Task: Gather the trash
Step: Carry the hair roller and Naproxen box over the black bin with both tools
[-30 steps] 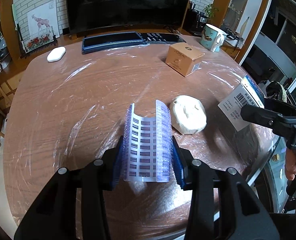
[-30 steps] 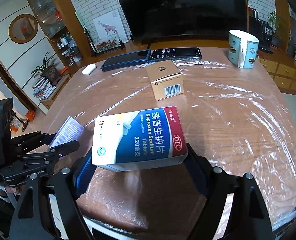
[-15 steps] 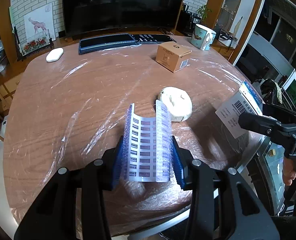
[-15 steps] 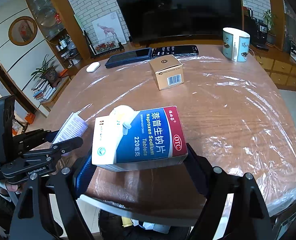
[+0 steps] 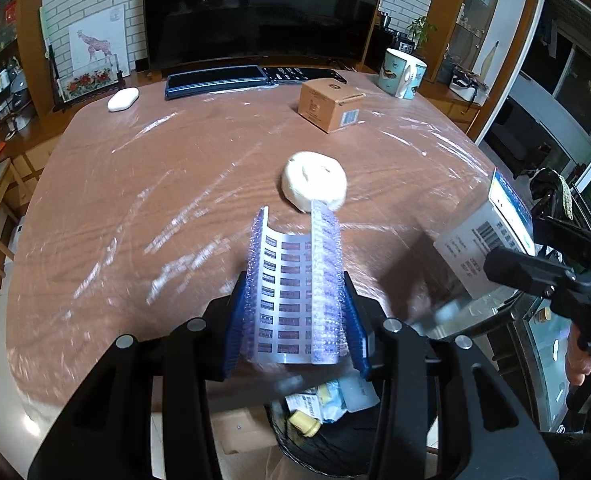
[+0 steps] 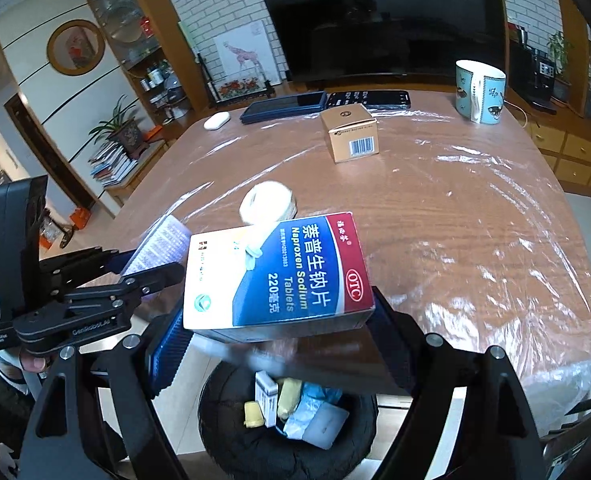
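Claws [image 5: 295, 316] over bin [image 6: 231, 432], plastic-wrapped wooden table [image 5: 135, 208], dark television [image 5: 255, 8]

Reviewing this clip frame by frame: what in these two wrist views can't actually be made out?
- Trash bin: right wrist view, its rim is partly hidden by the gripper fingers; the trash inside is jumbled and its labels are too small to read.
- White round lump: near edge hidden by the blister pack in the left view and by the medicine box in the right; what it is, unclear.
- Brown carton: print too small.
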Motion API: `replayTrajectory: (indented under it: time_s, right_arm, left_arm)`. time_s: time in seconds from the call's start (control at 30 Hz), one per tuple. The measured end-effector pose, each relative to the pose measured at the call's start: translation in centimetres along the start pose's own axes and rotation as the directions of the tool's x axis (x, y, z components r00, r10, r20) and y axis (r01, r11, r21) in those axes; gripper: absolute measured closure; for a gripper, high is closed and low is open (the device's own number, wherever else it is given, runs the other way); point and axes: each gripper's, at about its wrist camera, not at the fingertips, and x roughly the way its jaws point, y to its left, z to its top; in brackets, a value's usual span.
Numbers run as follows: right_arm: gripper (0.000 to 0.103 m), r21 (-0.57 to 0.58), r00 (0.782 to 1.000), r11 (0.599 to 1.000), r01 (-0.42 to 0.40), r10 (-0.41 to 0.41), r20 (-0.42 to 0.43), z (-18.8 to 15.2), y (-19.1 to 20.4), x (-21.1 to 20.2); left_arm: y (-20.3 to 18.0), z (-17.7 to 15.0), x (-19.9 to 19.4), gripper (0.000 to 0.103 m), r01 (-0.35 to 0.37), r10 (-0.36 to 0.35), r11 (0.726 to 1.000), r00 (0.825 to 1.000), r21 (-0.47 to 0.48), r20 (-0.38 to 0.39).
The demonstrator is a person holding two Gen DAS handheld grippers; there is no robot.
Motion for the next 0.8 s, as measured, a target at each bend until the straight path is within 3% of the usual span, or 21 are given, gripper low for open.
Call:
replayTrajectory:
  time_s: [0.8]
  right_arm:
    - [0.022,-0.041,0.997,0.998,-0.048,0.046,-0.059,-7.4,0.3,-4.3]
  left_arm:
    - [-5.1,-6.4,-3.2,0.059,-0.024,0.024,1.000,0.999,0.020,-0.026]
